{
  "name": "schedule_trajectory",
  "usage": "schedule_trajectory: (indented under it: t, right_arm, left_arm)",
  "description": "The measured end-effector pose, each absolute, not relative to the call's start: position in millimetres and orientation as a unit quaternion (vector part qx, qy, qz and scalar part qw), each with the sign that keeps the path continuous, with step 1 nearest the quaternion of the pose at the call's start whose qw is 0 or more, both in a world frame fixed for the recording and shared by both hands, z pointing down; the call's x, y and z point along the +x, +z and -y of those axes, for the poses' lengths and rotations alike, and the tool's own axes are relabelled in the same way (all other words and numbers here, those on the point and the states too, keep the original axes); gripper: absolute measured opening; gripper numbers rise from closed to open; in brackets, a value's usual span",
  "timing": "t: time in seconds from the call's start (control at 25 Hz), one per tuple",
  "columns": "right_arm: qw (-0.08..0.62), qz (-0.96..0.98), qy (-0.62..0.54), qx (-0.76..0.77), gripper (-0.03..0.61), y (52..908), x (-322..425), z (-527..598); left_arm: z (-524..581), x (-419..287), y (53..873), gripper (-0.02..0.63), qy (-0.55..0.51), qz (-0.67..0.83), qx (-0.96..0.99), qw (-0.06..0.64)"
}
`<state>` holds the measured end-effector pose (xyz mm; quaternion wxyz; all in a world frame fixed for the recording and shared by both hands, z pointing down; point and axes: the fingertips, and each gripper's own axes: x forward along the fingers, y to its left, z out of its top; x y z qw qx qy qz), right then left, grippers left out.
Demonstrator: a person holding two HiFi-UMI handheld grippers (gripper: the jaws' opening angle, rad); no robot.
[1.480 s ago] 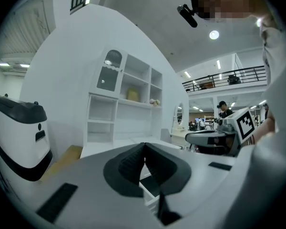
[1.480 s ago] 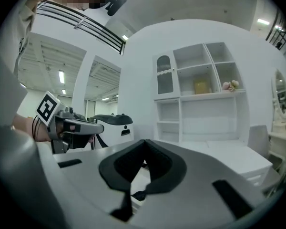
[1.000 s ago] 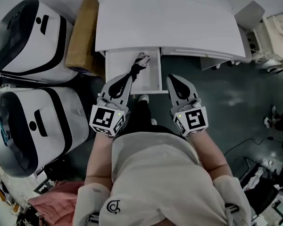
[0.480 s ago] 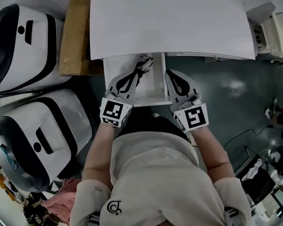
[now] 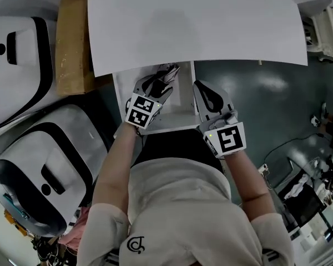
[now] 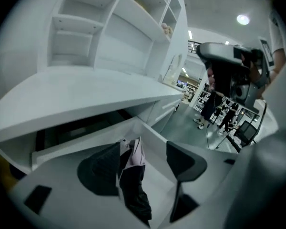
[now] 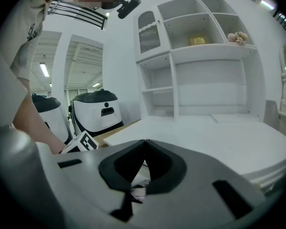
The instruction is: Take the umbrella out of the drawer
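The folded umbrella (image 6: 133, 185) lies in the open drawer (image 5: 180, 107) under the tabletop (image 5: 194, 26), with its long axis running from 12 to 6 o'clock. The left gripper (image 6: 140, 163) is the nearer one. Its jaws are opening, with the umbrella between them, close to the left jaw. The right gripper (image 5: 204, 92), pressed together, hangs at 3 o'clock beside the drawer wall. Free room seems to be upward and toward 6 o'clock.

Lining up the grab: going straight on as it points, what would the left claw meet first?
Probably the umbrella in the drawer: it lies between the opening jaws of the left claw, though depth is unclear.
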<state>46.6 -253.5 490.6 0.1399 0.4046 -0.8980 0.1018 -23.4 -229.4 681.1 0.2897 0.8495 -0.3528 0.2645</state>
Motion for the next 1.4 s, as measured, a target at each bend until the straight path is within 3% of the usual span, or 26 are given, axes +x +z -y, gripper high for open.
schedule_trajectory:
  t: [0.32, 0.68, 0.96, 1.04, 1.4]
  right_arm:
    - [0.148, 0.881, 0.12, 0.434, 0.006, 513.9, 67.2, 278.3]
    - [0.165, 0.873, 0.124, 0.441, 0.006, 531.7, 82.2, 288.6]
    - [0.167, 0.866, 0.137, 0.452, 0.006, 544.2, 91.3, 294.6]
    - [0.167, 0.866, 0.137, 0.451, 0.006, 544.8, 90.0, 295.5]
    - [0.156, 0.862, 0.143, 0.46, 0.006, 541.2, 92.6, 299.8]
  left_arm:
    - [229.5, -16.1, 770.0, 0.357, 0.352, 0.327, 0.796, 0.369]
    - [222.2, -25.9, 825.9, 0.394, 0.432, 0.344, 0.743, 0.378]
    - [231.7, -33.4, 827.9, 0.318, 0.455, 0.384, 0.72, 0.357]
    - [233.2, -35.2, 828.1, 0.267, 0.456, 0.394, 0.715, 0.355]
    - [222.5, -36.7, 830.1, 0.212, 0.47, 0.394, 0.697, 0.372]
